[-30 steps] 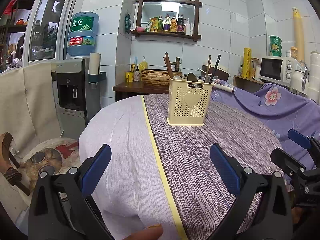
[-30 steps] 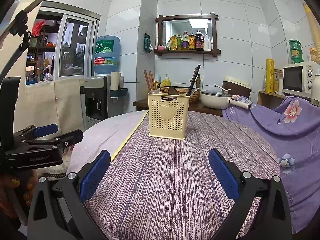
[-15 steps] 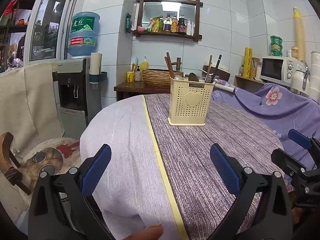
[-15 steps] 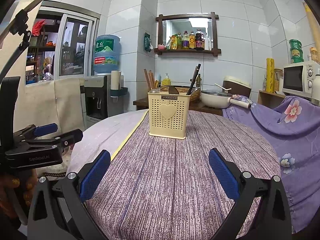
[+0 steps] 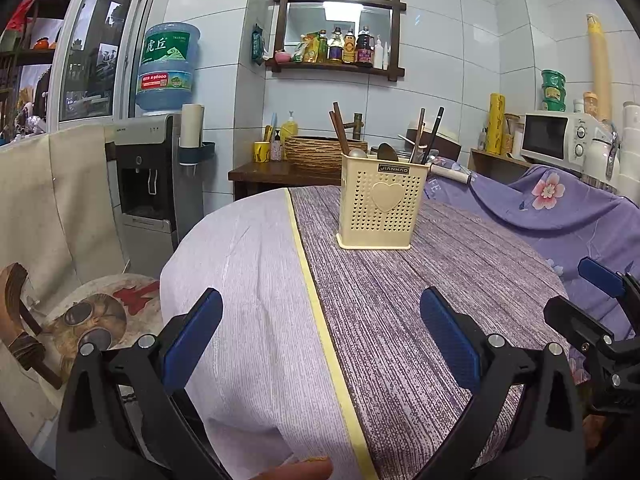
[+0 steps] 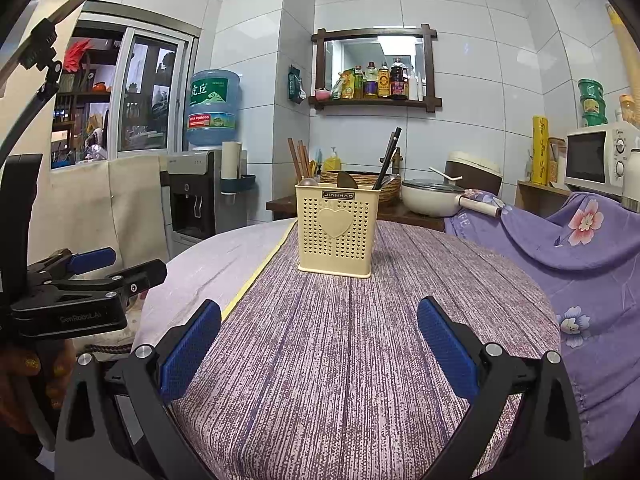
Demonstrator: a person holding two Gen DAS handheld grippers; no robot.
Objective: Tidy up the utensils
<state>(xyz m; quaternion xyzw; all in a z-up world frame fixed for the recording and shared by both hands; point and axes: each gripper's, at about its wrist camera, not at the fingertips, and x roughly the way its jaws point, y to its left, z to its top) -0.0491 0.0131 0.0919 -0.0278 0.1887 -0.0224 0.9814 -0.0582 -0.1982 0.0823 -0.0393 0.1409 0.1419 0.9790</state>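
Note:
A cream perforated utensil holder (image 5: 381,203) (image 6: 337,231) with a heart on its front stands upright on the round table (image 5: 400,304) (image 6: 340,360), past the middle. Brown chopsticks (image 5: 339,128) (image 6: 298,158), spoons (image 5: 386,152) (image 6: 346,179) and dark chopsticks (image 5: 434,130) (image 6: 388,156) stick out of its top. My left gripper (image 5: 320,336) is open over the near table edge, nothing between its fingers. My right gripper (image 6: 318,344) is open too, empty, well short of the holder. Each gripper shows at the edge of the other's view.
A purple striped cloth with a yellow band (image 5: 316,308) covers the table. A purple floral cover (image 6: 580,248) drapes a chair on the right. A water dispenser (image 5: 156,176), a side table with a basket (image 5: 316,152) and pot (image 6: 432,196), and a microwave (image 6: 600,156) stand behind.
Both views have drawn back slightly from the holder, which sits a little higher in the frames. The grippers stay open and empty.

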